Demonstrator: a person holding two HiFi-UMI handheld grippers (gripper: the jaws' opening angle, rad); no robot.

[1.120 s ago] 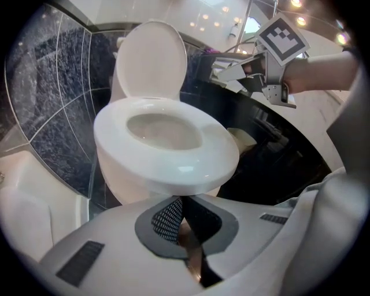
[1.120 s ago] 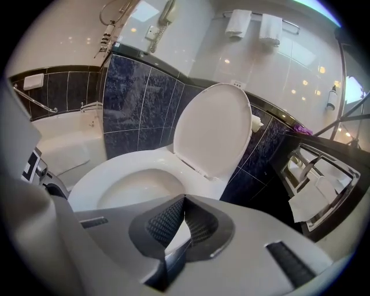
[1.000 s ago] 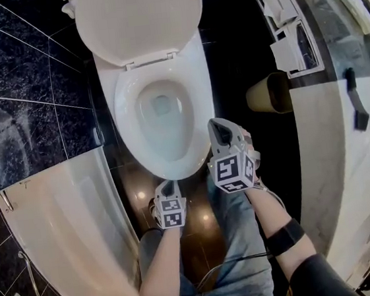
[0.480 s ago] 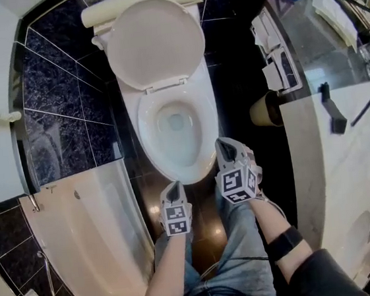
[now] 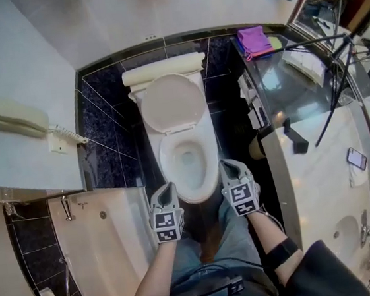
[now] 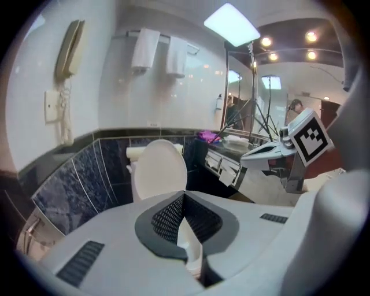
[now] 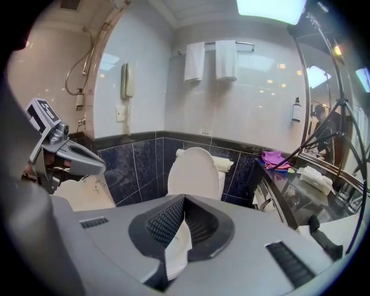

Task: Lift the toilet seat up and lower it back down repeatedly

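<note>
The white toilet [image 5: 190, 160] stands against the dark tiled wall, its bowl open. Its lid and seat [image 5: 173, 104] are tipped up against the tank; I cannot tell the two apart. My left gripper [image 5: 168, 188] is raised off the bowl's front left, jaws closed tip to tip with nothing between them. My right gripper [image 5: 227, 166] hovers at the bowl's front right, also shut and empty. In the left gripper view the raised lid [image 6: 159, 170] shows beyond the shut left gripper [image 6: 184, 194]. The right gripper view has the lid [image 7: 193, 172] above the shut right gripper [image 7: 184, 198].
A white bathtub [image 5: 110, 252] lies to the left. At the right a pale counter [image 5: 321, 181] carries a phone [image 5: 356, 158], with a purple cloth [image 5: 252, 39] at its far end. A wall phone [image 5: 19, 116] hangs at the left. A round bin [image 5: 256, 146] sits between toilet and counter.
Both grippers have risen well above the floor in front of the bowl, and the view has pulled back so the toilet looks smaller. The lid and seat stayed raised.
</note>
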